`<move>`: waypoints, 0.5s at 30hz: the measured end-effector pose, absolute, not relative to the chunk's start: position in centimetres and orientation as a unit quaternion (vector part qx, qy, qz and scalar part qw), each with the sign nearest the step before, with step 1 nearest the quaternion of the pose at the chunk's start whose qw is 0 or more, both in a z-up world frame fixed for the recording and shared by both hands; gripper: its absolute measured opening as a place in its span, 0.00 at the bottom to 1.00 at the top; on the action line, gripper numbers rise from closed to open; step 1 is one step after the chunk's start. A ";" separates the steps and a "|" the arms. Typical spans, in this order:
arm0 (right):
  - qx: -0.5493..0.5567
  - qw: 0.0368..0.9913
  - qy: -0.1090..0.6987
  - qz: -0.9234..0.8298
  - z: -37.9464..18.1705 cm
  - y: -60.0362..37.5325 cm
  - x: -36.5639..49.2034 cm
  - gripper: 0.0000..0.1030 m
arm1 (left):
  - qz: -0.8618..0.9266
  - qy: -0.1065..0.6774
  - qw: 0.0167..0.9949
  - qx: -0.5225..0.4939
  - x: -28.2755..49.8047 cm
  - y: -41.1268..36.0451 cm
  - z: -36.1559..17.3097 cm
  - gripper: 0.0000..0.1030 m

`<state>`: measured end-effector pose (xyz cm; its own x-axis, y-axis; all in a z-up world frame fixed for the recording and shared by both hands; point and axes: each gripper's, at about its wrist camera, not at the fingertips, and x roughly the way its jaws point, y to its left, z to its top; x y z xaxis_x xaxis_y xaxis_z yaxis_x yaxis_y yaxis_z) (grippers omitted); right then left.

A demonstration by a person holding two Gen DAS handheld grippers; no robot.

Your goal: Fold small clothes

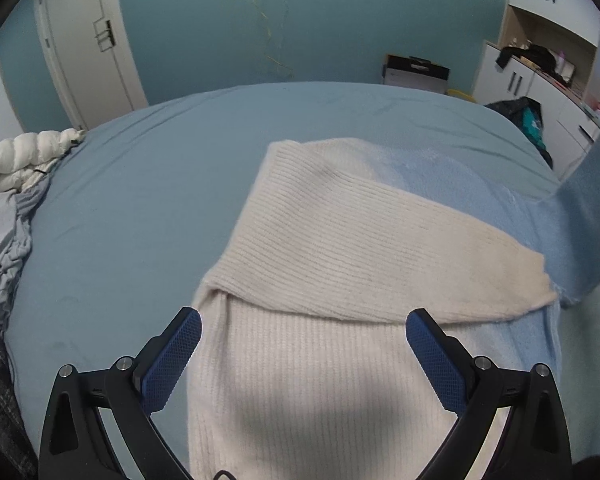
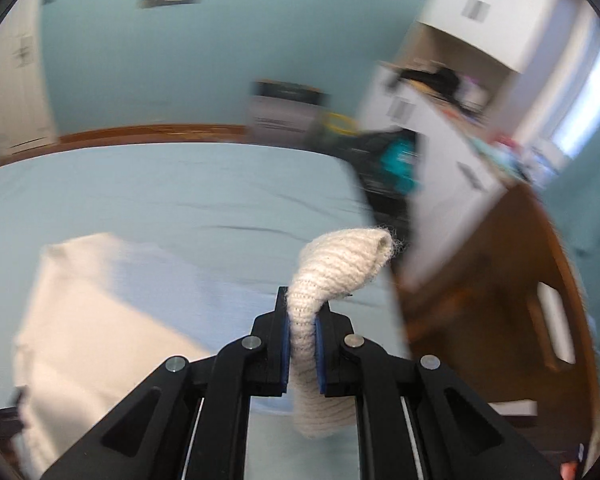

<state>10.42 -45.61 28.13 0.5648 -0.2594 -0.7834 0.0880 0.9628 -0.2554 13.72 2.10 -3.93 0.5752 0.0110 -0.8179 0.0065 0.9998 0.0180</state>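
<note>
- Sweater [image 1: 332,240], a cream ribbed knit, lies spread on the bed [image 1: 140,200], which is covered by a pale blue sheet.
- One cream sleeve [image 1: 380,248] is folded diagonally across the body of the garment, running from the upper left shoulder area down toward the right edge.
- A light blue panel of the same garment or a second layer shows beside the cream knit on the right; I cannot tell which it is.
- Left gripper [image 1: 303,320] hovers over the lower part of the sweater with its jaws spread wide, blue-padded fingers [image 1: 172,360] on either side of the knit and nothing between them.
- Right gripper [image 2: 302,344] is clenched on a narrow cream knit piece, the cuff [image 2: 340,268], which rises between the blue pads and curls over to the right above them, its open end showing.
- Below the right gripper the same knit strip hangs down past the pads.
- The right wrist view is blurred; the rest of the cream garment shows as a pale patch to the left on the sheet.
- A rumpled white duvet [image 1: 20,160] is bunched at the bed's left edge.
- A white door [image 1: 80,48] stands in the teal wall beyond, and white cabinets [image 1: 540,80] stand at the right with dark clothes heaped on them.
</note>
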 end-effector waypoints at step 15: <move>0.210 0.823 0.482 0.218 19.7 -29.9 12.3 0.70 | 0.061 0.441 0.895 -0.018 14.3 5.3 -3.8 1.00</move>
<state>12.31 -29.88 19.71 0.4410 0.5603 -0.7011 -0.1562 0.8172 0.5548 14.25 5.25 -3.79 0.6026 0.0940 -0.7925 -0.1259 0.9918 0.0219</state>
